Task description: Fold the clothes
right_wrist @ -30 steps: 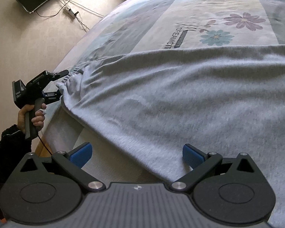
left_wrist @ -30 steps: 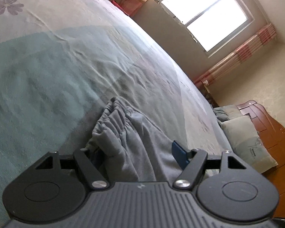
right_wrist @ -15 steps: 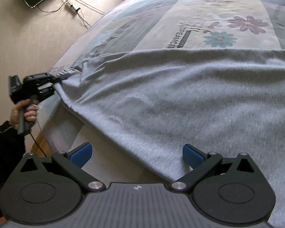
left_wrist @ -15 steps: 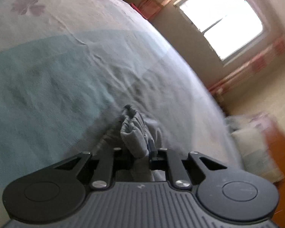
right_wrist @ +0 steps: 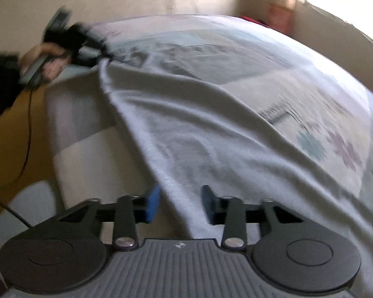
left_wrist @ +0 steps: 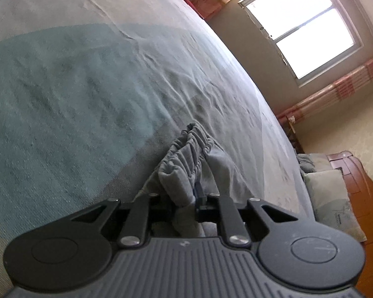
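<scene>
Bedroom, daylit: bright window (left_wrist: 303,24) with red-striped curtains (left_wrist: 335,92) in a cream wall, wooden headboard (left_wrist: 360,193) at the right edge of the left wrist view. Bed (left_wrist: 74,94) with a pale bedspread of teal and beige panels and printed flowers (right_wrist: 340,146); two pillows (left_wrist: 333,203) lie against the headboard. Containers: none to be made out in either view. Item one, grey garment (right_wrist: 211,129): spread across the near part of the bed, one edge running toward the bed's side; its gathered elastic waistband (left_wrist: 186,154) is bunched at one corner. Item two, left gripper (left_wrist: 184,198): jaws drawn together and clamped on the bunched waistband, cloth bulging out above the pads; in the right wrist view, which is motion-blurred, a hand (right_wrist: 44,57) with a dark sleeve holds this tool at the garment's far corner, at the bed's edge. Item three, right gripper (right_wrist: 180,203): jaws have just been closing, the garment's near edge lies between the blue pads (right_wrist: 153,203), a gap visible on both sides of the cloth, so not yet pinched. A thin dark cable (right_wrist: 27,134) hangs below the hand.
</scene>
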A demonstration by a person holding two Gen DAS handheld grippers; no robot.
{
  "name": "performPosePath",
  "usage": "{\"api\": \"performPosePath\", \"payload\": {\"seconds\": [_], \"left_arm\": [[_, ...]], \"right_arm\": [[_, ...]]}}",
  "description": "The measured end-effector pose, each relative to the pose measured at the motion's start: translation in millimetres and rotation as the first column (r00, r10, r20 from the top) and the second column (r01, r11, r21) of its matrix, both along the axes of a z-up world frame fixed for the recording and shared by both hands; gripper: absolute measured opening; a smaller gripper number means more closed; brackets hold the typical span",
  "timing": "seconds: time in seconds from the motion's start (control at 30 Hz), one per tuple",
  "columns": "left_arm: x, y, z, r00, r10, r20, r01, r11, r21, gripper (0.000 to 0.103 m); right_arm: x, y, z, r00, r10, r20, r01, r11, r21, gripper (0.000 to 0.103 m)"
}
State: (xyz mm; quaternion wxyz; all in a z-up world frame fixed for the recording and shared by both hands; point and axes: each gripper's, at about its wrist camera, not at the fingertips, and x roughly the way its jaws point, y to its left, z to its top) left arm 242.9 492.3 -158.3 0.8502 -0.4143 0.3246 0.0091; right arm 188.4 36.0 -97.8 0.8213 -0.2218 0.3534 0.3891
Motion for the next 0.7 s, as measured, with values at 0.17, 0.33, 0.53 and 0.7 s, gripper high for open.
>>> {"api": "performPosePath", "payload": {"seconds": [0.17,0.33,0.53,0.7], "left_arm": [[2,-3,4,1.000,-0.012,-0.012,0.012,1.000,0.019,0.014],[4,-4,10,1.000,-0.020,-0.021,0.021,0.998,0.052,0.015],[3,-8,27,0.998,-0.021,-0.051,0.029,0.988,0.154,0.027],[-9,-20,64,0.999,-0.025,-0.038,0.037,0.935,0.352,0.050]], "right_arm": [[-5,23,-15,0.992,0.099,0.081,-0.089,0.989,-0.117,0.021],[-7,26,-14,0.987,0.141,0.074,-0.129,0.981,-0.145,0.006],[5,18,-8,0.991,0.116,-0.062,-0.121,0.989,-0.082,0.009],[6,5,17,0.992,0.105,-0.066,-0.103,0.994,0.027,0.017]]}}
